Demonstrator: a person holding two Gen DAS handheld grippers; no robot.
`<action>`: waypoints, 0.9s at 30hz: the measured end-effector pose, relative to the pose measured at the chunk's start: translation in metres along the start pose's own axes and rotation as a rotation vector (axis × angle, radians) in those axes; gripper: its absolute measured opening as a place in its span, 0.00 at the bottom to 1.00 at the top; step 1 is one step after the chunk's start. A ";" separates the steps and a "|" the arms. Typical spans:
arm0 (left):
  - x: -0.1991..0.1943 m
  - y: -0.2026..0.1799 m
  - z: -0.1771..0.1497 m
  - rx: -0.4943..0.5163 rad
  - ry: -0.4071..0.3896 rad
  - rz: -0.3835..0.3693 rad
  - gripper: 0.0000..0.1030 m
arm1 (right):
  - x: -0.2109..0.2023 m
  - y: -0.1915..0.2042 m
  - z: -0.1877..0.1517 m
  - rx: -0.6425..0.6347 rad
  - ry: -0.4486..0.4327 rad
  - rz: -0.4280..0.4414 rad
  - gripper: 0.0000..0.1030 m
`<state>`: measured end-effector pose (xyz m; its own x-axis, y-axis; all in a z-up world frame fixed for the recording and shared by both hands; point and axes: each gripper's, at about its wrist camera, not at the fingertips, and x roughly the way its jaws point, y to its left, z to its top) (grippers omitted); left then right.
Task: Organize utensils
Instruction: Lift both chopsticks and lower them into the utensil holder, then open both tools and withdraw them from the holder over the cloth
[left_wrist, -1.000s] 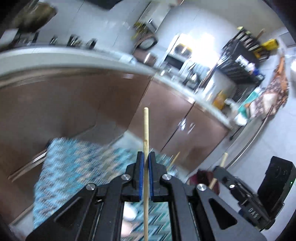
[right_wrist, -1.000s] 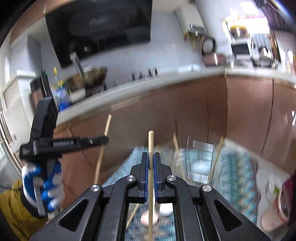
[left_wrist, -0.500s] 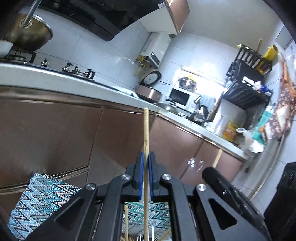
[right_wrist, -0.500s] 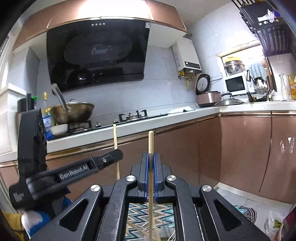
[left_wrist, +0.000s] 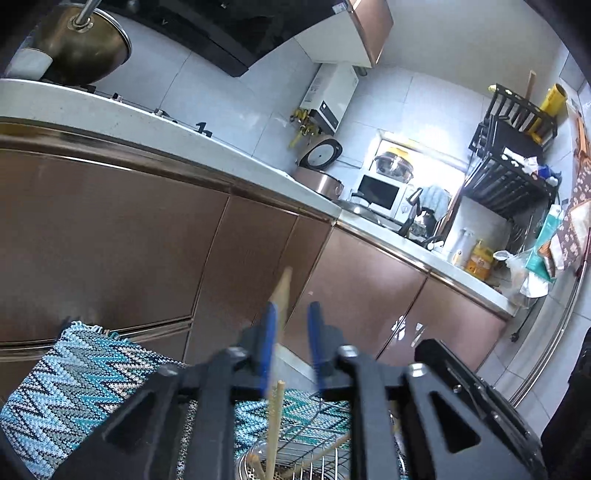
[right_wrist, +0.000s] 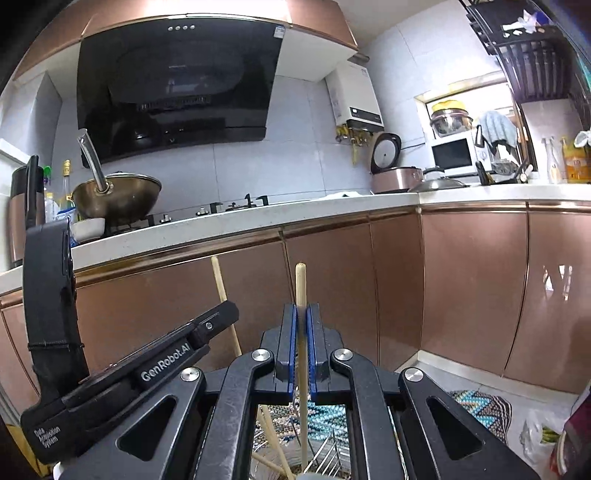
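Note:
My left gripper (left_wrist: 290, 314) is open, its blue pads apart. A wooden chopstick (left_wrist: 281, 291) leans loose against the left pad and runs down into a wire utensil basket (left_wrist: 317, 450) that holds other chopsticks. My right gripper (right_wrist: 301, 321) is shut on a second wooden chopstick (right_wrist: 300, 284), held upright above the same basket (right_wrist: 328, 458). The left gripper's body (right_wrist: 122, 373) shows in the right wrist view at the left, with its chopstick (right_wrist: 221, 284) beside it.
The basket stands on a blue zigzag mat (left_wrist: 70, 384). Brown cabinet doors (right_wrist: 472, 288) and a white countertop (right_wrist: 258, 218) lie ahead, with a wok (right_wrist: 118, 195), rice cooker (right_wrist: 395, 177) and microwave (right_wrist: 452, 153). A bag (right_wrist: 543, 439) lies on the floor at the right.
My left gripper has opened and let go of its chopstick, which now tilts and drops toward the basket. Both views swung upward earlier. The right gripper still clamps its chopstick.

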<state>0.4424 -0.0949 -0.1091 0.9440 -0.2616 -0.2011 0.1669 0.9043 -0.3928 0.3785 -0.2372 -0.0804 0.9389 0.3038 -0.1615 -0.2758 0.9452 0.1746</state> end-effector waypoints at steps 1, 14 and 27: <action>-0.004 0.000 0.002 -0.003 -0.003 -0.006 0.29 | -0.002 0.000 0.001 0.001 0.000 -0.005 0.16; -0.125 0.009 0.059 0.043 -0.040 0.090 0.42 | -0.089 0.027 0.033 0.008 -0.070 -0.084 0.42; -0.251 0.034 0.077 0.048 -0.012 0.162 0.42 | -0.187 0.084 0.041 -0.053 -0.058 -0.040 0.45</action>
<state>0.2330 0.0278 -0.0031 0.9629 -0.1069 -0.2477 0.0250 0.9495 -0.3127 0.1878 -0.2193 0.0041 0.9594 0.2594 -0.1103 -0.2467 0.9620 0.1167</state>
